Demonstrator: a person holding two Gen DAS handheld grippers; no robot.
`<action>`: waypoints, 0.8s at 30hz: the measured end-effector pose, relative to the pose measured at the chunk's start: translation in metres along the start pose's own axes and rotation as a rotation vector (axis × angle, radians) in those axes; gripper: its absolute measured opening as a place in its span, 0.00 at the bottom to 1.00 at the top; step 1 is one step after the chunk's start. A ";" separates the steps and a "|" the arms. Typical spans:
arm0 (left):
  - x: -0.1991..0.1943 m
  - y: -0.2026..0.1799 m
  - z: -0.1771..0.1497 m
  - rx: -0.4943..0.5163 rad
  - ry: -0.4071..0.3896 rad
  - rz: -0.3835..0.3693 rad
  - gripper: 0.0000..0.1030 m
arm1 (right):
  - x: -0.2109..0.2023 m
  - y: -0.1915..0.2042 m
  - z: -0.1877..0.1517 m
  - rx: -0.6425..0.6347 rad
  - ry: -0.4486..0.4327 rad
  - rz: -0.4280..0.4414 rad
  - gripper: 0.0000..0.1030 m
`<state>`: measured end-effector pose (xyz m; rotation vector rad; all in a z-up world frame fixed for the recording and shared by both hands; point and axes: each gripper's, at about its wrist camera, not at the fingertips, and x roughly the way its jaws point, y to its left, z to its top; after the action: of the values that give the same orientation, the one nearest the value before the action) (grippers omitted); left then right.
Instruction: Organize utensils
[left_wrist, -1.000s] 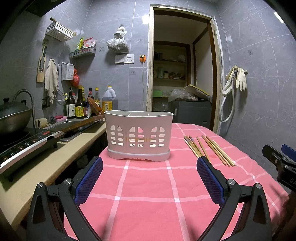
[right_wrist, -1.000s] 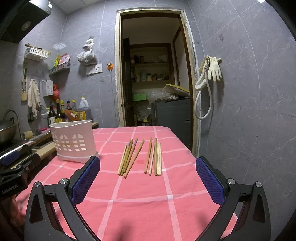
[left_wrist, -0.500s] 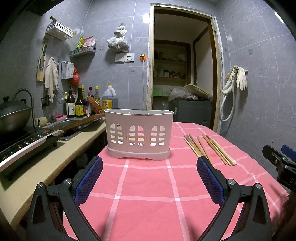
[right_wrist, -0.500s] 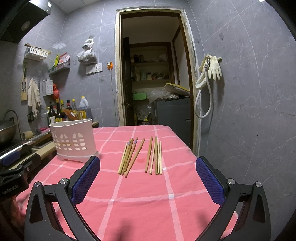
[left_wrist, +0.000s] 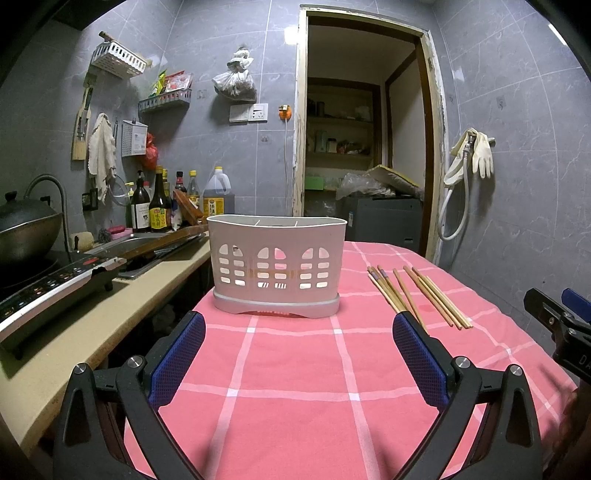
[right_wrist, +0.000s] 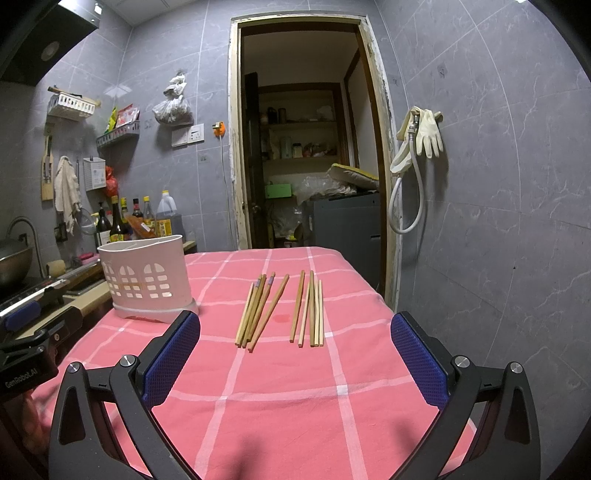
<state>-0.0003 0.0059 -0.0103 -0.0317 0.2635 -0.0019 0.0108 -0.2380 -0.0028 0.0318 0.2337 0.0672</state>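
**Utensil Sorting: Status Before First Pick**

**Left wrist view.** The left tool (left_wrist: 298, 360) is released: its blue pads stand wide apart with nothing between them. It faces the white holder (left_wrist: 276, 266), which stands upright on the pink checked cloth of the desk (left_wrist: 295, 387), near the desk's left edge. Dividers are visible at the holder's rim; no utensil rises above that rim, and the interior is otherwise hidden. The chopsticks (left_wrist: 417, 295) lie flat on the cloth to the right of the holder, apart from it. Part of the right tool (left_wrist: 561, 332) enters at the right border.

**Right wrist view.** The right tool (right_wrist: 295, 360) is also released, with both pads spread and empty. It points at the chopsticks (right_wrist: 280, 308), which lie directly ahead in two loose groups: a fanned left group (right_wrist: 258, 308) and a more parallel right group (right_wrist: 309, 310). The holder (right_wrist: 147, 278) stands to their left, not touching them.

**Progress.** Judged from both views, no chopstick is yet in the holder and none is grasped. The whole task remains: each group must be picked up and set upright into a compartment. The right tool appears best placed for the first pick.
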 end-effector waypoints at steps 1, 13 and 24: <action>0.000 0.000 0.000 0.001 0.000 0.000 0.97 | 0.000 0.000 0.000 0.000 0.000 0.000 1.00; 0.001 0.000 0.001 -0.004 0.004 -0.003 0.97 | 0.002 0.001 -0.005 -0.003 0.006 -0.007 1.00; 0.012 -0.010 0.000 0.019 -0.027 -0.002 0.97 | 0.006 0.001 0.001 -0.023 -0.003 -0.028 1.00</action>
<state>0.0113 -0.0041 -0.0133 -0.0132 0.2363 -0.0055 0.0164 -0.2364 -0.0029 0.0060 0.2306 0.0423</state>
